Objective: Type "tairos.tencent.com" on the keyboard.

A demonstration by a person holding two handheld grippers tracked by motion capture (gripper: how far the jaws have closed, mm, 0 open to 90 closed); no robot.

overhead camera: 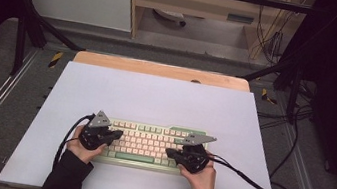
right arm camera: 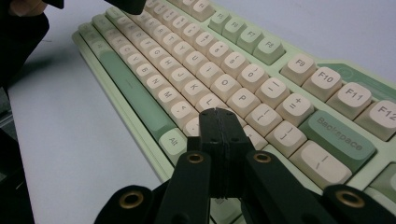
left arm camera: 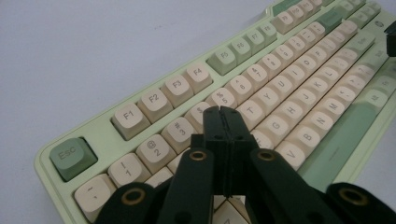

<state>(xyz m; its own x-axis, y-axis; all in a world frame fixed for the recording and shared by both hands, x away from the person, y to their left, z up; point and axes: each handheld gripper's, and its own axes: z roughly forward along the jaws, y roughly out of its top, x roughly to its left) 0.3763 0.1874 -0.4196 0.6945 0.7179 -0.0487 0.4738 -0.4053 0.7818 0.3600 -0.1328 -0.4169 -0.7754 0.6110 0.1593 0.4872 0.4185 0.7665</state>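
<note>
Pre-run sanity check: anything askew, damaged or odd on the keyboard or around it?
Nothing stands out. The keyboard lies square on the white sheet, keycaps all seated. The left gripper and right gripper are shut, tips over the keys.

Keyboard (left arm camera: 280, 79) left-end keys hidden behind closed left tongs (left arm camera: 223, 112).

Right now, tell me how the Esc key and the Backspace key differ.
The Esc key is small and nearly square; the Backspace key is a wide bar. Esc sits at the corner of the keyboard by the shut left gripper, Backspace at the end near the shut right gripper. Both are dark green among cream keys.
</note>
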